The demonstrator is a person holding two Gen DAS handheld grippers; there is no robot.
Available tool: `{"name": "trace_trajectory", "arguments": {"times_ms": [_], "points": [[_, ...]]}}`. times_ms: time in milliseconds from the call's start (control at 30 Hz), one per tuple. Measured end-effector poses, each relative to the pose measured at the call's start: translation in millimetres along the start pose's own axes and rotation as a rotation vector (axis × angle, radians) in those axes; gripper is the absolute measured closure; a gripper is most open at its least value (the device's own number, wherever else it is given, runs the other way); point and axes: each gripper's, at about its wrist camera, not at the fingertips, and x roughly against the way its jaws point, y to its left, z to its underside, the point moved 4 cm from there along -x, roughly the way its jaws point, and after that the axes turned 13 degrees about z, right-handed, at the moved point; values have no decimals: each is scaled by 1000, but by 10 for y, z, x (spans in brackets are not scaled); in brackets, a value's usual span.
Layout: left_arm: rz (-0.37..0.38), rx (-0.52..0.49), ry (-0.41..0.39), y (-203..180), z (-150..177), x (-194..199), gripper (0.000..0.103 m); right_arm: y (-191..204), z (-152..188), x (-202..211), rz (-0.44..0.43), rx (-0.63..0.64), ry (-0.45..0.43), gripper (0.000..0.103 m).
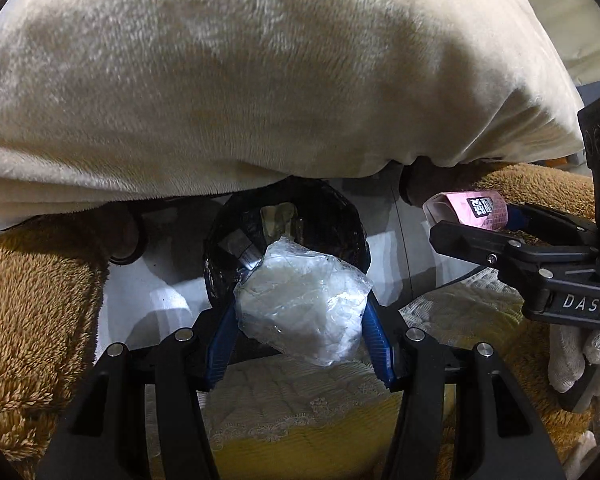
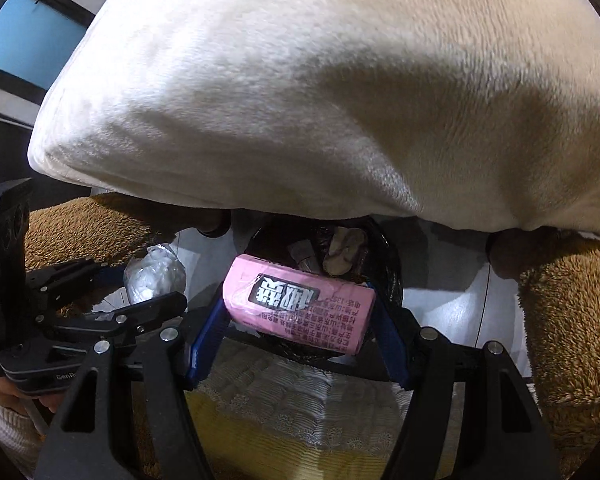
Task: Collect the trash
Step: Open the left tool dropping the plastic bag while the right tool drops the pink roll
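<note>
My left tongs [image 1: 300, 304], blue-padded and part-open, pinch a crumpled wad of clear plastic film [image 1: 302, 300] between both pads. My right tongs [image 2: 300, 312], set a little wider, clamp a pink, soft rectangular packet with black printed characters [image 2: 300, 304] by its two ends. Both loads hang above a round bin lined with a black plastic bag [image 1: 340, 216], which stands on the pale floor [image 1: 148, 300] just beyond the tips. Inside the bin lie scraps already dropped: a tan crumpled piece [image 2: 346, 252] and a grey wrapper [image 1: 240, 250]. In the left wrist view my right tongs [image 1: 466, 222] come in from the right, the pink packet [image 1: 470, 210] at their tip; below them shows my white knitted glove [image 1: 572, 356]. In the right wrist view my left tongs [image 2: 148, 276] reach in from the left, carrying the clear film [image 2: 154, 276]. Near me, under both tools, runs the edge of a quilted cream-and-yellow mattress [image 1: 300, 412]. Shaggy brown fleece [image 1: 32, 312] flanks it left and right. Above and beyond the bin, a large cream plush blanket [image 1: 260, 80] bulges across the whole far side.
</note>
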Motion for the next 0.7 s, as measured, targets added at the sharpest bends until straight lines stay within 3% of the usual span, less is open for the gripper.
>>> {"name": "trace_trajectory", "arguments": {"times_ms": [333,633,667,700], "points": [[-12,17,62,66,44,-170,48,15,8,-177,-24,-31,84,36],[-11,7,70,68,68,-171,47,13,12,-208,-43,-41,86,35],[-13,8,73,70,70,-168,42,12,10,-199,-44,-44,82,35],[-18,5,80,65,75,-180,29,4,6,-192,-46,-49,77,33]]}}
